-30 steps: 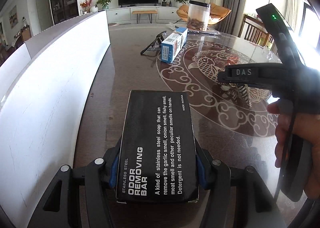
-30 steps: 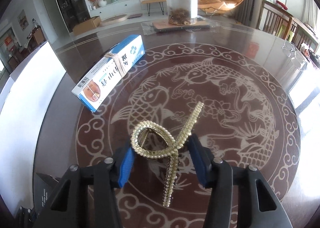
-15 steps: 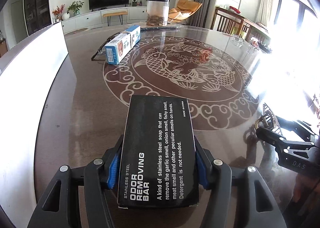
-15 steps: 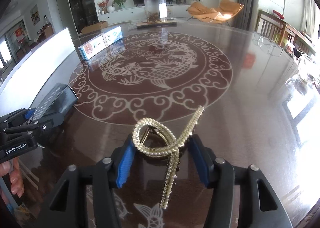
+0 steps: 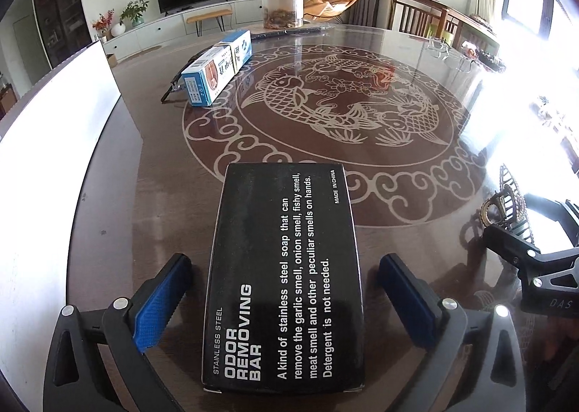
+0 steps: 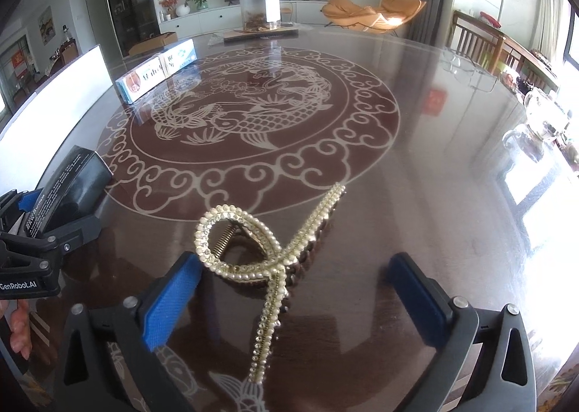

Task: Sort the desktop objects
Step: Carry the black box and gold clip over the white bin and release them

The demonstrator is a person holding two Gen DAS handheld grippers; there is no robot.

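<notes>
Across the far side of the dark counter (image 5: 119, 194), with its pale fish pattern, a blue and white carton (image 5: 217, 73) lies beside a clear jar (image 5: 282, 1), well apart from both tools. Nearer, the left gripper (image 5: 286, 298) stands wide apart, its blue pads clear of the black box (image 5: 284, 278) lying flat between them, white lettering up. Likewise the right gripper (image 6: 289, 299) is spread open around the pearl hair clip (image 6: 260, 252), which rests looped on the counter
</notes>
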